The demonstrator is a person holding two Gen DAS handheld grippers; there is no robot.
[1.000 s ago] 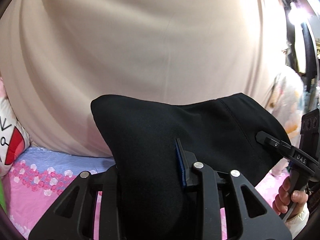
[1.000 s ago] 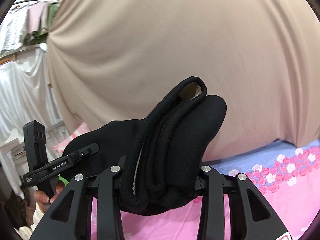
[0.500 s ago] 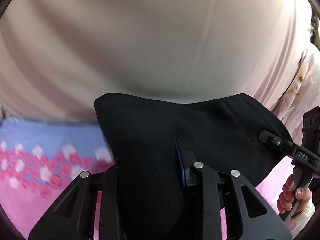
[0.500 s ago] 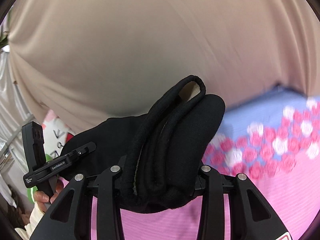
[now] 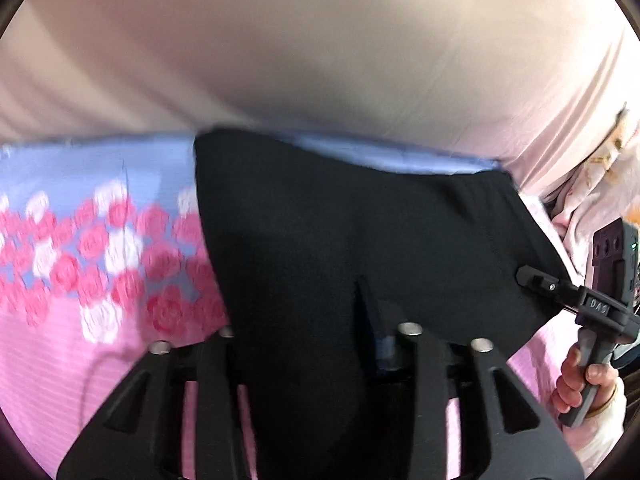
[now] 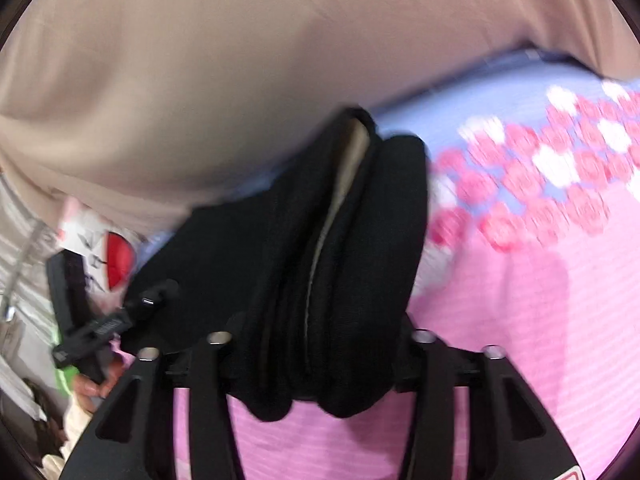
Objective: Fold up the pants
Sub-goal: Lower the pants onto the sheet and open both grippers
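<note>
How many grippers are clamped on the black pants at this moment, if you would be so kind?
2. The left gripper pinches one end of the black pants, and the right gripper is shut on the bunched other end. No further gripper shows in either view.

beige curtain (image 5: 320,48) — behind | pink rose-print bedsheet (image 6: 520,300) — below

left gripper (image 5: 304,344) tips: hidden in pants (image 5: 360,248) | right gripper (image 6: 320,352) tips: hidden | bedspread (image 6: 540,168): blurred

The left hand-held gripper (image 5: 316,344) squeezes black pants (image 5: 360,232). The right hand-held gripper (image 6: 320,344) squeezes them too. Both sit side by side.
</note>
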